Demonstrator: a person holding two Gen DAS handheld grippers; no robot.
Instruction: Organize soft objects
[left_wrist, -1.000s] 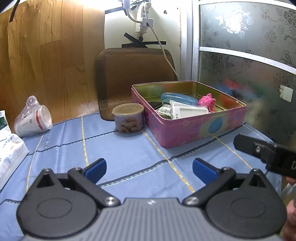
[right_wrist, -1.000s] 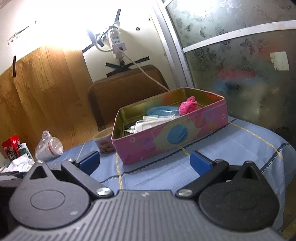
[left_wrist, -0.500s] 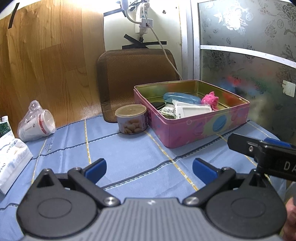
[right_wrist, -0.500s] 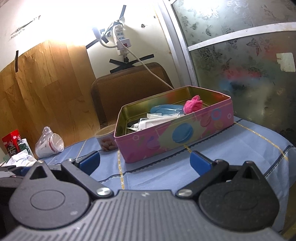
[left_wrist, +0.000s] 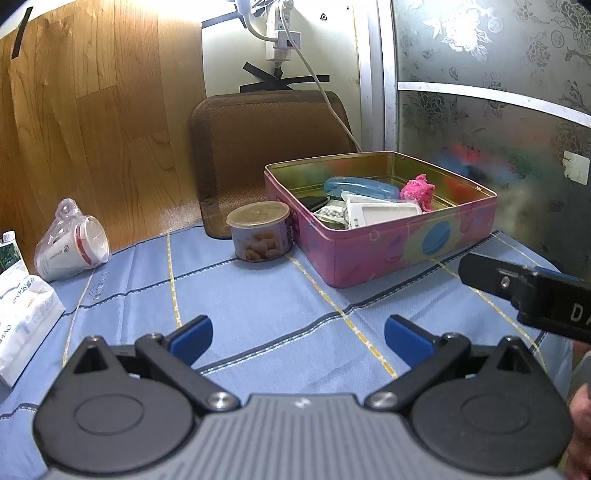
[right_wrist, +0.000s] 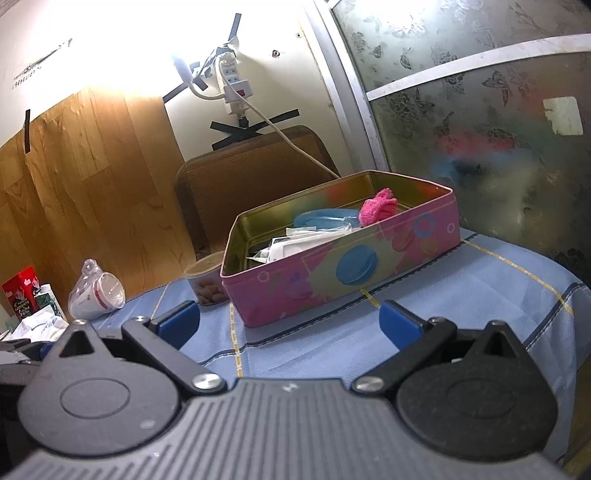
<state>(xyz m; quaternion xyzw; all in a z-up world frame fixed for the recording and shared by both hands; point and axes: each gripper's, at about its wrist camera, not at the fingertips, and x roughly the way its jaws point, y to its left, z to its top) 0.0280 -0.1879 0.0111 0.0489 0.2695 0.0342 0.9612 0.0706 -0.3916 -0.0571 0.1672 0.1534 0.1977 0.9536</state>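
Fuzzy pink soft object (left_wrist: 416, 191) lies crumpled in the far right corner of the glossy pink tin (left_wrist: 388, 254).
Left gripper (left_wrist: 297, 338) and right gripper (right_wrist: 288, 321) both gape wide and empty above the blue woven tablecloth (left_wrist: 258, 295); a plastic-lidded can (left_wrist: 258, 232) touches the tin.
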